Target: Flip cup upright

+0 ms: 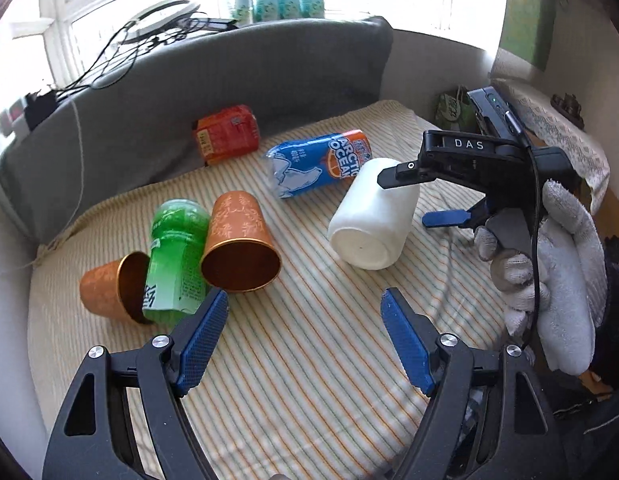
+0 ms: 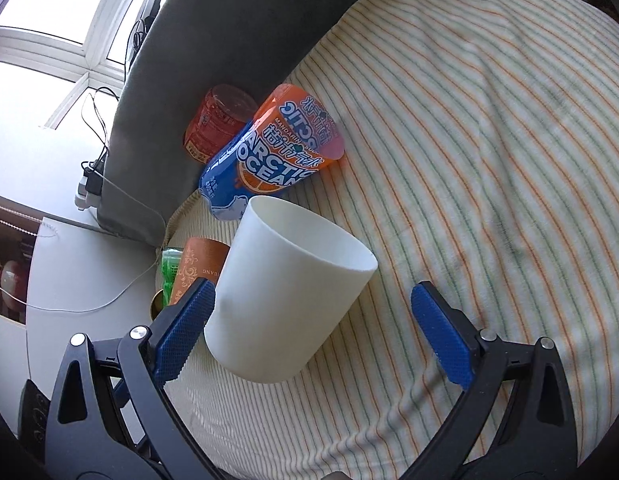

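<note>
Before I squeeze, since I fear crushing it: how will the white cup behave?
The white cup lies on its side, so it may roll. Its thin rim suggests it could flex. The open right tongs straddle it.

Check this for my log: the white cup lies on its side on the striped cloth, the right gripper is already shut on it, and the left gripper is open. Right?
Not quite. The right gripper is open, not shut: in the right wrist view its blue pads stand apart on either side of the white cup. The cup does lie on its side on the striped cloth, and the left gripper is open.
</note>
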